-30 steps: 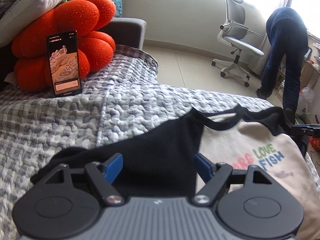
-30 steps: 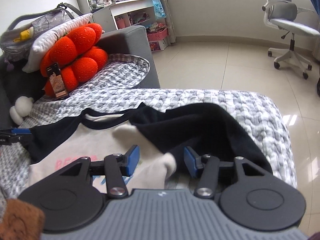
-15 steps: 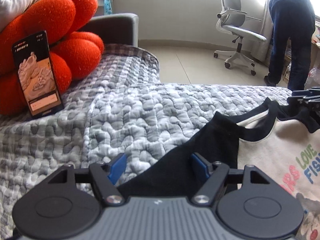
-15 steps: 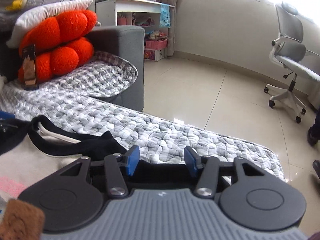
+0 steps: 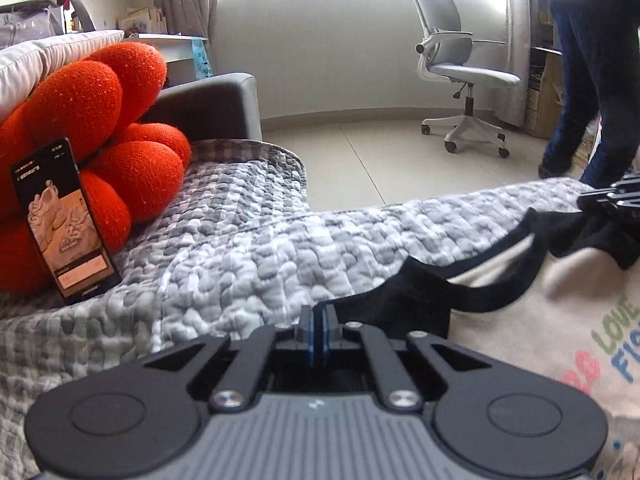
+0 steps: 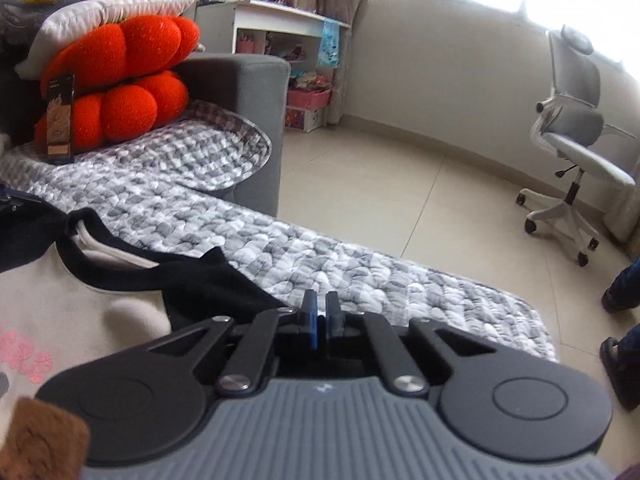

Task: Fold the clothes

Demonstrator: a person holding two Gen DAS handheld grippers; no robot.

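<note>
Covering the sofa [image 6: 244, 80] seat and its long lower section, a grey-and-white quilted cover [image 5: 248, 256] carried the cream T-shirt [image 5: 552, 320] with black sleeves and a black neckband, spread flat with its printed front upward. The left hand-held gripper [image 5: 319, 322] had its blue pads brought together at the edge of one black sleeve [image 5: 400, 300]; the cloth reached up to the fingertips, and the pads appeared to pinch its hem. The right hand-held gripper [image 6: 321, 316] was likewise drawn nearly closed, at the edge of the other black sleeve [image 6: 216, 288], though whether cloth lay between its pads could not be told. An orange knotted cushion [image 5: 92, 120] leaned against the grey sofa arm, a phone [image 5: 66, 220] with a lit screen propped upright against it, and a pale pillow [image 6: 116, 12] rested on top. Beyond the sofa lay a pale tiled floor [image 6: 420, 200], a white office chair [image 5: 460, 72] on castors near the bright window, and a cluttered white shelf unit [image 6: 288, 28]. A person in dark clothes [image 5: 592, 60] stood by the far right edge.
</note>
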